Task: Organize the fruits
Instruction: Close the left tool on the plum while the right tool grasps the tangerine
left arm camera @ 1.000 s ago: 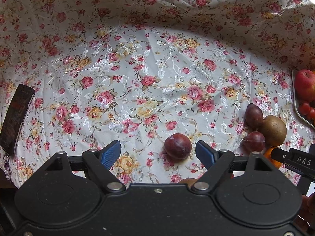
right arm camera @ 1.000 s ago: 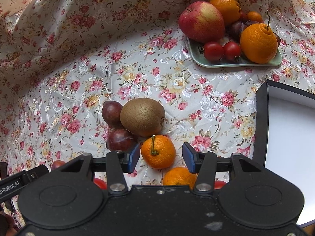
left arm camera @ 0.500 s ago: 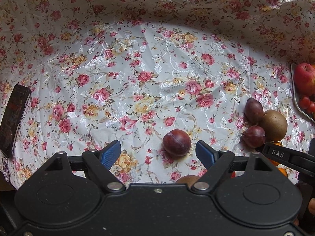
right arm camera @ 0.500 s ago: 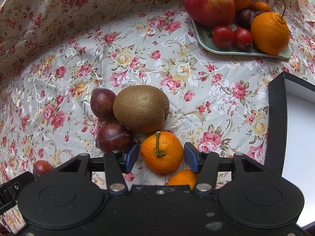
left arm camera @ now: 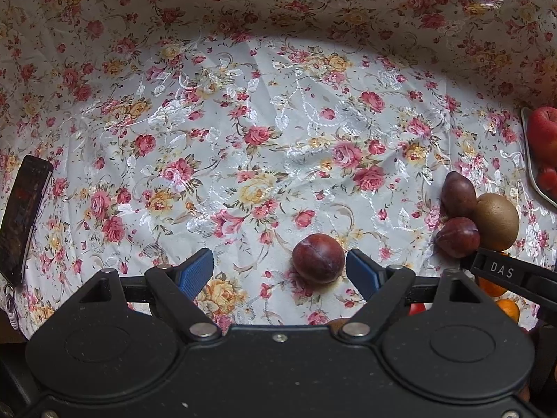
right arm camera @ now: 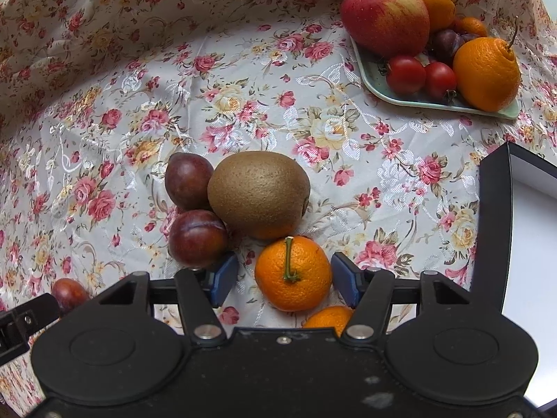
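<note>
In the right wrist view a stemmed mandarin (right arm camera: 292,273) lies on the floral cloth between the blue fingers of my right gripper (right arm camera: 284,275). Its jaws are opening and the pads stand a little off the fruit on both sides. A brown kiwi (right arm camera: 259,193) and two dark plums (right arm camera: 188,184) (right arm camera: 196,238) crowd just behind and to the left of it. My left gripper (left arm camera: 278,266) is open over the cloth. A lone plum (left arm camera: 318,257) sits between its fingers, close to the right pad but not gripped.
A pale green tray (right arm camera: 379,85) at the back right holds an apple (right arm camera: 384,15), oranges, tomatoes and plums. A black box with a white inside (right arm camera: 491,230) stands at the right. A second mandarin (right arm camera: 327,317) lies under my right gripper. A dark phone (left arm camera: 24,216) lies far left.
My right gripper has come down closer around the mandarin and its fingers have spread wider. The left gripper has hardly moved and stays open beside the plum.
</note>
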Motion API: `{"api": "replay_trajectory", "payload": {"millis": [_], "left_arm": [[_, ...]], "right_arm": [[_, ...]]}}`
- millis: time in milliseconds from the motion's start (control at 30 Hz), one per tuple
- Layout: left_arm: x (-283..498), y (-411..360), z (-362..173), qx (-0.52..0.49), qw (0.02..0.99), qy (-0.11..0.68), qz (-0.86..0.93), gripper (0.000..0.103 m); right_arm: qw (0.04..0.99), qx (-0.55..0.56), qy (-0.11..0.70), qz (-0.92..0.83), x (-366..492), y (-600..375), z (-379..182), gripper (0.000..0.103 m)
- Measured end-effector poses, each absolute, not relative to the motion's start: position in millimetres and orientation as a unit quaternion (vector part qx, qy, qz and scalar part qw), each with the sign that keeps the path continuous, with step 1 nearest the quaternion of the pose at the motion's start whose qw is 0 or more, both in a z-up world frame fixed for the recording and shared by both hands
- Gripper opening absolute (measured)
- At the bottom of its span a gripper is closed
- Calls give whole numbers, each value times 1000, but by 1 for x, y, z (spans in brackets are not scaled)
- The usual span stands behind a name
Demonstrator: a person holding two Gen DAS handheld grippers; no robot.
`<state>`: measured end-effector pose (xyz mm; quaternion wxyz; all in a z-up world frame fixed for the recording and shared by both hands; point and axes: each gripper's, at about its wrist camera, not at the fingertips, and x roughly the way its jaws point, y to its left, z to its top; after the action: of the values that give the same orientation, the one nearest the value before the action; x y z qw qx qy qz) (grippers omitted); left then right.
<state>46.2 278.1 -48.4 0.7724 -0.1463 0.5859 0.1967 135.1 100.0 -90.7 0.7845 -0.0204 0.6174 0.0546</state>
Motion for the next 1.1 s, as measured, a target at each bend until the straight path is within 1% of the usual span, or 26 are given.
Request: {"api": "replay_trajectory", "payload": {"millis": [67, 200, 233, 300, 333, 733, 867, 1000, 1100], "left_arm": [[47, 278, -50, -148, 772, 586, 196, 85], [50, 277, -53, -155, 770, 588, 192, 85], [51, 277, -54, -157, 769, 589, 191, 83], [52, 276, -57, -158, 766, 594, 188, 80], [53, 275, -59, -160, 764, 597, 185, 78], [63, 277, -74, -180, 747, 609, 195, 76], [69, 273, -82, -190, 737, 620, 191, 68], [71, 269, -85, -179, 743, 613, 200, 68], [74, 267, -85, -172, 749, 607, 203, 64]], "right_arm": [[790, -14, 611, 46, 135, 99, -90, 60], [793, -24, 607, 44, 139, 99, -88, 51], [792, -32, 608, 45, 140, 100, -87, 48], [791, -32, 609, 45, 141, 99, -86, 46], [790, -28, 611, 43, 142, 98, -86, 46], [774, 14, 632, 43, 147, 83, -81, 44], [774, 27, 631, 50, 146, 77, -76, 44], [774, 31, 630, 54, 145, 73, -72, 44], [776, 34, 627, 58, 142, 71, -68, 44]]}}
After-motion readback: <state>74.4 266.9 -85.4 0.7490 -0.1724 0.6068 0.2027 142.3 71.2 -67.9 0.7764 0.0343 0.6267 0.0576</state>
